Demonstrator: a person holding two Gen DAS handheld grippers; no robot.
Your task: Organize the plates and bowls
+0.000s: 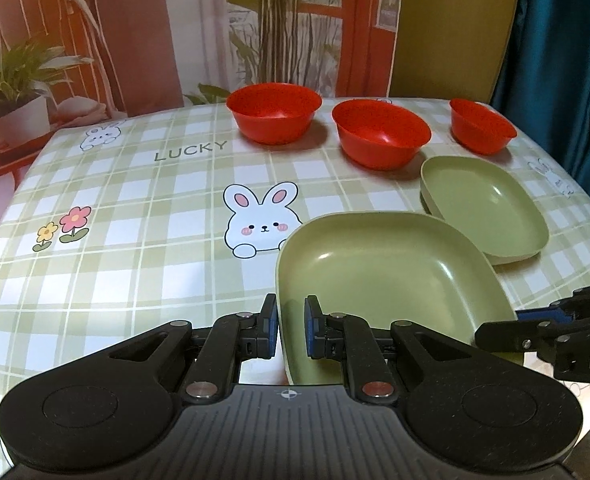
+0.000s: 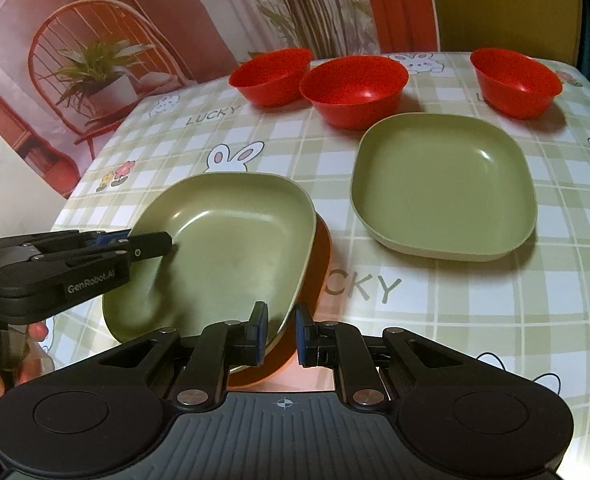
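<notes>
- Left gripper (image 1: 291,330) – jaws narrowly parted astride the near green plate's (image 1: 375,280) rim
- Right gripper (image 2: 281,334) – jaws likewise straddle its rim (image 2: 231,248), an orange plate (image 2: 321,256) beneath

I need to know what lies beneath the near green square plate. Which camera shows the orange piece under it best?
The right wrist view: an orange rim shows along the near green square plate's right and front edges. In the left wrist view that plate hides it entirely.
</notes>
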